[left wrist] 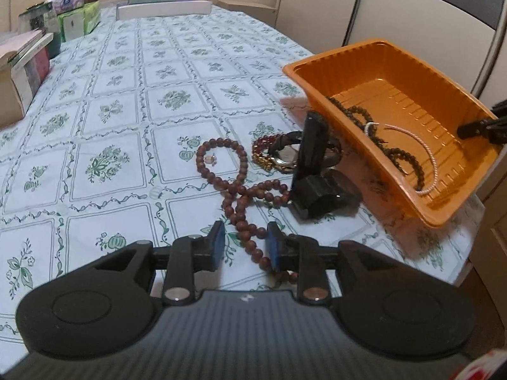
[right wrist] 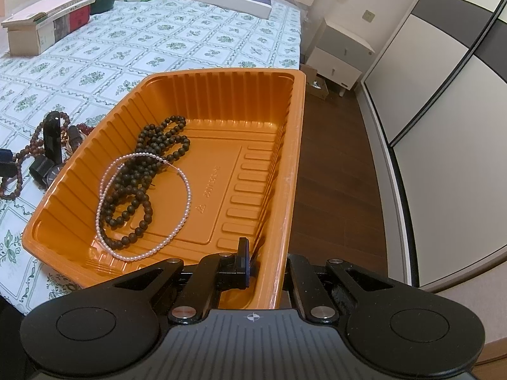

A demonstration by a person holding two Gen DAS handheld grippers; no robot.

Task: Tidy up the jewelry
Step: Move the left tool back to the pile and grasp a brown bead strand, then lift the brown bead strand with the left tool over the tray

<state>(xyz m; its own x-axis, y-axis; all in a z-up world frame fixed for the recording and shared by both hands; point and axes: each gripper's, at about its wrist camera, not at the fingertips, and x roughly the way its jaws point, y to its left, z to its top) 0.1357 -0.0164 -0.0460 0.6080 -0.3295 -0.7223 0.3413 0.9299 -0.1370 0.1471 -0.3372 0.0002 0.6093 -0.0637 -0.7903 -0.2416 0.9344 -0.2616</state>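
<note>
A long strand of brown wooden beads (left wrist: 221,171) lies looped on the flowered tablecloth. My left gripper (left wrist: 246,247) is open, low over the cloth, with the strand's near end passing between its blue pads. Just beyond lie a red bead bracelet (left wrist: 264,145), a gold chain and two black-strapped watches (left wrist: 312,155). The orange tray (right wrist: 221,71) holds a dark bead strand (right wrist: 149,171) and a thin pearl strand (right wrist: 187,190). My right gripper (right wrist: 269,269) is shut on the tray's near wall, one finger inside and one outside.
Boxes and tissue packs (left wrist: 76,15) line the table's far left, and flat white and green boxes (left wrist: 164,8) sit at its far end. The tray's right side hangs past the table edge over a wooden floor (right wrist: 332,174). A wardrobe and a nightstand stand to the right.
</note>
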